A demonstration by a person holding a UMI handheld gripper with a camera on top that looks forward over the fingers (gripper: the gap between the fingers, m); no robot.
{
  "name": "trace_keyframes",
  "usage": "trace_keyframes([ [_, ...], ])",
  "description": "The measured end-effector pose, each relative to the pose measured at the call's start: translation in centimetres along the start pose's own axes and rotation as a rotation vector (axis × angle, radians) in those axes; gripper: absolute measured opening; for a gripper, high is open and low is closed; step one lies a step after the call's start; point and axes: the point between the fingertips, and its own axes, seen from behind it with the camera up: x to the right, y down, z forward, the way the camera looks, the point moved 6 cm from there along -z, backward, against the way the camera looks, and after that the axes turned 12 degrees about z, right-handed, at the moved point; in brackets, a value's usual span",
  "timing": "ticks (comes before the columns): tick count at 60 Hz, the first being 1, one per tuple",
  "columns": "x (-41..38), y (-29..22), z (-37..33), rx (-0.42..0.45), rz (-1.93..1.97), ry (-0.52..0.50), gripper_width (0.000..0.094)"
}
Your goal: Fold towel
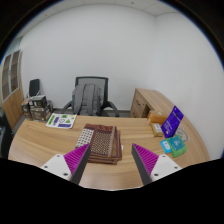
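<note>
Wooden tabletop (40, 145) spans the view, grey office chair (90, 98) beyond it, wooden cabinet (152, 101) off right. Checked towel (101, 141) lies flat, already folded in layers, just ahead of and between the fingers, long axis running away from them. Fingers (114, 161) spread apart, holding nothing; purple box (172, 121) beyond right finger, contents unclear.
</note>
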Motion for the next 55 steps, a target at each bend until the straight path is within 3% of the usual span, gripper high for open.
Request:
trace_keyframes([
  [30, -7.5, 6.9, -30.5, 0.085, 0.010, 0.006, 0.0859],
  [55, -8.6, 9.9, -38.6, 0.112, 0.009, 0.026, 0.0861],
])
